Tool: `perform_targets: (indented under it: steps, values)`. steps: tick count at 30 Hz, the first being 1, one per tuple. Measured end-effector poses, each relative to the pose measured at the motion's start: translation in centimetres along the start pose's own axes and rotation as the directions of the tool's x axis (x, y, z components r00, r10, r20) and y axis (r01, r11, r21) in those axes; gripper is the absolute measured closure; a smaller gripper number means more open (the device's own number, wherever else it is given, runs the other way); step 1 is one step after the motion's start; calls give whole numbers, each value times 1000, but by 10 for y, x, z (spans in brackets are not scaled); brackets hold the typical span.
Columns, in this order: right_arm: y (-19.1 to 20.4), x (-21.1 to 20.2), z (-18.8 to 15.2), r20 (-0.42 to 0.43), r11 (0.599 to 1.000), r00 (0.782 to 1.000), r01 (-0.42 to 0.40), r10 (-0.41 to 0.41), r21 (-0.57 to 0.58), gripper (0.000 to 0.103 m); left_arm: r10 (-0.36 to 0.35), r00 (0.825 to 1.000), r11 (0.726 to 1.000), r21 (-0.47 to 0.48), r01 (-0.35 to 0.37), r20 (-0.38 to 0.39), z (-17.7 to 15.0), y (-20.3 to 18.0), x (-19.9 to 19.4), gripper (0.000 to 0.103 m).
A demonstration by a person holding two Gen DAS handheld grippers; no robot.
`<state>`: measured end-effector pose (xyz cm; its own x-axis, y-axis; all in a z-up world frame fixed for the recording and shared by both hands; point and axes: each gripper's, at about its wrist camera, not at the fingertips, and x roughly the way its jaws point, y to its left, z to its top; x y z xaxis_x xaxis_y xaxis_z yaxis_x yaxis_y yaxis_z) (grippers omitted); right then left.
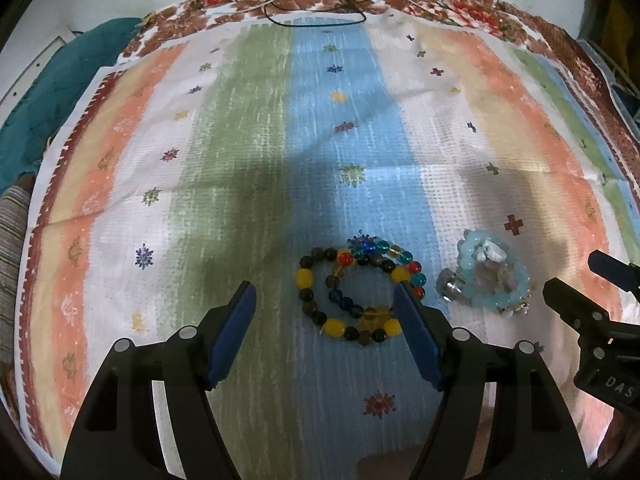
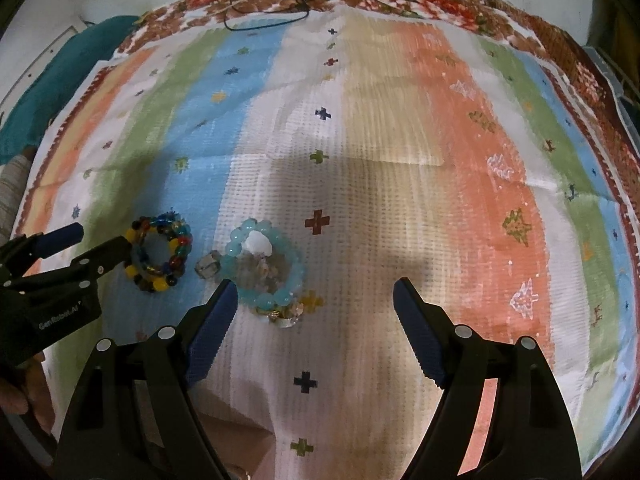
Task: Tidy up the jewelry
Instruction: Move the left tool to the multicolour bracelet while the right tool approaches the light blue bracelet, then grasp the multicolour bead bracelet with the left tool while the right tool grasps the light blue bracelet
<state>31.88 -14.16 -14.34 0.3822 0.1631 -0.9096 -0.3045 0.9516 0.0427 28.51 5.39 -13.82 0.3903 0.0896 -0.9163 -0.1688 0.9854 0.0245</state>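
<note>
A pile of multi-coloured bead bracelets [image 1: 352, 292] lies on the striped cloth [image 1: 240, 160], with yellow, dark, red and blue beads. My left gripper [image 1: 325, 292] is open over it; its right finger overlaps the pile's right edge and the pads press on nothing. To the right lies a pile of light blue bead bracelets [image 1: 488, 276] with a white stone and a clear ring [image 1: 450, 288] beside it. In the right wrist view my right gripper [image 2: 314, 286] is open just right of the light blue bracelets [image 2: 262, 268], its left fingertip at their near edge. The multi-coloured pile [image 2: 160, 252] sits under the left gripper [image 2: 100, 240].
The cloth [image 2: 400, 140] covers the whole surface, with a brown floral border at the far edge. A black cord [image 1: 320, 16] and pale strings lie at that far edge. A teal fabric [image 1: 60, 92] bunches up off the cloth at the left. My right gripper [image 1: 580, 276] shows at the right edge.
</note>
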Motion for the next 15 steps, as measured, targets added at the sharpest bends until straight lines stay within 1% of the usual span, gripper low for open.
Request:
perform_targets:
  steps: [4,8,11,13,15]
  values:
    - [2,9,4,-12,1000,1000,10,-10,-1,23,2,1000,1000,9,-2,-5,3,-1,8,32]
    - [-1,18,8,-32,1000,999,-6,7,23,23,4,1000,1000,26,-4,-11,6,-3,16,32]
    - [-2,24,10,-38,1000,999,7,-6,22,23,8,1000,999,39,-7,-15,8,-5,20,33]
    - [-2,29,10,-48,1000,999,4,-3,28,23,11,1000,999,48,-10,-15,9,-7,24,36]
    - [-1,33,10,-57,1000,998,6,-5,19,23,11,1000,998,54,-10,-19,10,-8,28,42]
